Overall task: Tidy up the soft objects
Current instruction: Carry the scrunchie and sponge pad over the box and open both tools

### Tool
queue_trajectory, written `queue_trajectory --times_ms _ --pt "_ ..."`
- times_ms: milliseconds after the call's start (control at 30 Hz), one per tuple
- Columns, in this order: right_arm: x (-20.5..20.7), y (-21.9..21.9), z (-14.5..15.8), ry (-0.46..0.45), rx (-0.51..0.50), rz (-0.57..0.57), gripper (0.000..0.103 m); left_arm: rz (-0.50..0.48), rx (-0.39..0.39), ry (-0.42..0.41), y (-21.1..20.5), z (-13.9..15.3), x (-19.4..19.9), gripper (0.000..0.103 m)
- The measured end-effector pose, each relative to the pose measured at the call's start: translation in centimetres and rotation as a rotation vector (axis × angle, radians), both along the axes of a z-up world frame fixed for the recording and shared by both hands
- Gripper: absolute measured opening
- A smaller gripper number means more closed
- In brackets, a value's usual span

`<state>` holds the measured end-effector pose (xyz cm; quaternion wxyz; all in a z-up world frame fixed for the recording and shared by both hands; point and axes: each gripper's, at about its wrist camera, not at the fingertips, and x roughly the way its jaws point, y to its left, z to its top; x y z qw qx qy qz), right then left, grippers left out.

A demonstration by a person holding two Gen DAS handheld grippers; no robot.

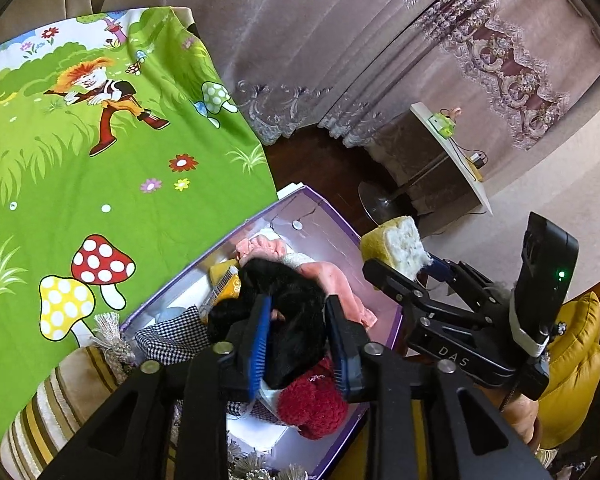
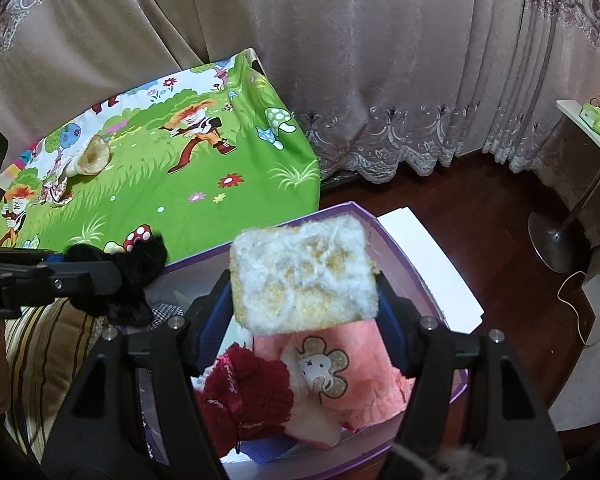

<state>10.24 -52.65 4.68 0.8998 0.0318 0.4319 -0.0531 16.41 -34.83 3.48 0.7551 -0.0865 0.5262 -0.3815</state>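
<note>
Left tool (image 1: 296,340): we are clamping a black furry item (image 1: 288,304) between the blue pads, holding it over the purple box (image 1: 328,216); in the right wrist view the same black fur (image 2: 140,268) is hanging at the box's left edge.
Right tool (image 2: 304,312): we are gripping a yellow sponge (image 2: 304,276) with a white fuzzy face by its two side edges, holding it above the box; in the left wrist view the sponge (image 1: 396,246) is sitting in the right tool (image 1: 412,276) beside the box's right edge.
Purple box: it is standing open next to the green cartoon sheet (image 1: 100,160), its left edge meeting the sheet's edge.
Box contents: a pink garment (image 2: 356,376) with a flower-and-animal patch is lying toward the right side, a dark red knitted piece (image 2: 248,400) is lying in the near part beside it, and a checked cloth (image 1: 168,340) is sitting at the near left corner.
Yellow packet (image 1: 224,284): it is lying in the box under the black fur, partly hidden.
Green cartoon sheet: it is covering the area to the left of the box, and a small pale object (image 2: 92,156) is resting near its far left part; we cannot tell what it is.
Striped cushion (image 1: 60,400): it is lying at the sheet's near edge, touching the box's near left corner.
Surroundings: beige curtains (image 2: 340,60) are hanging behind, over a dark wooden floor (image 2: 460,208).
</note>
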Motion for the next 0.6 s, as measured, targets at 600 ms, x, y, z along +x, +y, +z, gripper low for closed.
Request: queue_trajectory --times_ms 600 --pt "1.5 2.6 0.9 -0.014 0.009 0.029 0.084 0.189 -0.009 -0.04 7.8 1.8 3.2 0.058"
